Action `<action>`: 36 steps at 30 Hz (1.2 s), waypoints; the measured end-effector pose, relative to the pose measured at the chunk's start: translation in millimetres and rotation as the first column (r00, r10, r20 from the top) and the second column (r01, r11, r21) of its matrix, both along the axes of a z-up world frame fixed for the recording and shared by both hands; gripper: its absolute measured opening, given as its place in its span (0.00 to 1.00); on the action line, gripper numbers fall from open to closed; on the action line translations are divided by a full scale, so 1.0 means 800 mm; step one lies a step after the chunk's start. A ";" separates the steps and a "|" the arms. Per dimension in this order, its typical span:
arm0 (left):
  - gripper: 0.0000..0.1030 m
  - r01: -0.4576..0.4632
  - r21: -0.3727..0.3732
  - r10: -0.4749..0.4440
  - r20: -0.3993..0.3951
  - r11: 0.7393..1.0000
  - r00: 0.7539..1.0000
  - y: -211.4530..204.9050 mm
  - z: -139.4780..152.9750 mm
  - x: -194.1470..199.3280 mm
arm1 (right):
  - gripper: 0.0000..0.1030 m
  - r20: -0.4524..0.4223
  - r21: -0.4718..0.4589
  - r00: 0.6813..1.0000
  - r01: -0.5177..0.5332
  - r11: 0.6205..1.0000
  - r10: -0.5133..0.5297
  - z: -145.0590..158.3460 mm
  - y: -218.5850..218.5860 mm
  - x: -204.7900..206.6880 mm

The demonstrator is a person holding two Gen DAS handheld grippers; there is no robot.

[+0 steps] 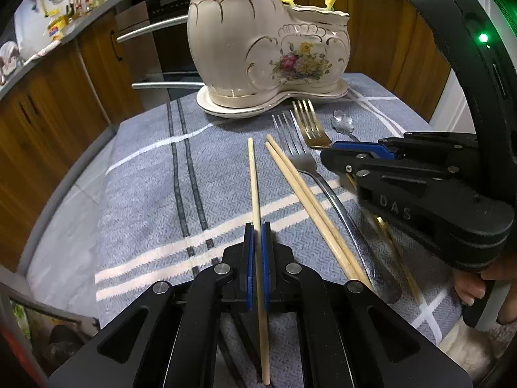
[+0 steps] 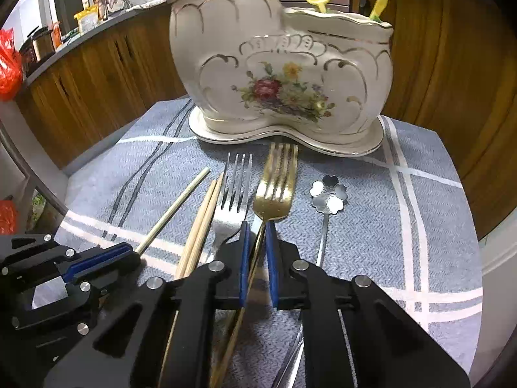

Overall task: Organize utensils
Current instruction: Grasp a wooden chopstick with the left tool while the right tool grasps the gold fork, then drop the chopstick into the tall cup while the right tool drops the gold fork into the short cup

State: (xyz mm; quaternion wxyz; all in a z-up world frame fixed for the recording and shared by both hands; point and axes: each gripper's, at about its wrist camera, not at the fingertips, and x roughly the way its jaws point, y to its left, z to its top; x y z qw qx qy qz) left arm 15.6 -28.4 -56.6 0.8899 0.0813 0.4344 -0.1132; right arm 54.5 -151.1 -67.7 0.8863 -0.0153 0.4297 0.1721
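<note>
Between the left claw [image 1: 257,226] pads sits a single chopstick [image 1: 253,181], clenched tight; the right claw [image 2: 257,226] pinches the gold fork [image 2: 274,190] by its neck. Beside them a chopstick pair [image 2: 202,223], silver fork [image 2: 234,194] and flower spoon [image 2: 328,194] wait untouched. Beyond stands the ceramic holder [image 2: 274,74], few utensils in. Striped grey cloth [image 2: 371,226] covers the desk, with wooden cabinets [image 2: 97,74] behind.

Off past the gripper there's a run of wooden cabinets [image 2: 106,74], with a grey countertop [image 1: 80,24] up top cluttered with small bottles and packets. A red plastic bag [image 2: 8,64] sits way off to the left.
</note>
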 end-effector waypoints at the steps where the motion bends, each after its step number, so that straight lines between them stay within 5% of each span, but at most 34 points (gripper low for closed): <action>1: 0.05 -0.001 -0.001 0.001 0.000 1.000 1.000 0.000 0.000 0.000 | 0.05 -0.002 0.010 1.000 0.001 1.000 -0.001 0.001 -0.003 -0.001; 12: 0.05 -0.011 -0.031 0.011 0.015 0.999 1.000 0.006 0.005 0.001 | 0.05 0.086 0.144 0.996 -0.026 0.989 0.013 0.037 -0.033 -0.032; 24: 0.05 0.007 -0.122 0.015 0.176 0.993 0.984 0.020 0.045 -0.012 | 0.05 0.288 0.216 0.958 -0.060 0.975 -0.005 0.087 -0.060 -0.063; 30: 0.05 0.060 -0.200 0.007 0.319 0.978 0.948 0.024 0.080 -0.027 | 0.05 0.388 0.240 0.920 -0.047 0.970 -0.051 0.104 -0.070 -0.070; 36: 0.05 0.124 -0.260 0.004 0.444 0.958 0.896 0.026 0.109 -0.031 | 0.05 0.521 0.246 0.845 -0.016 0.969 -0.118 0.134 -0.080 -0.079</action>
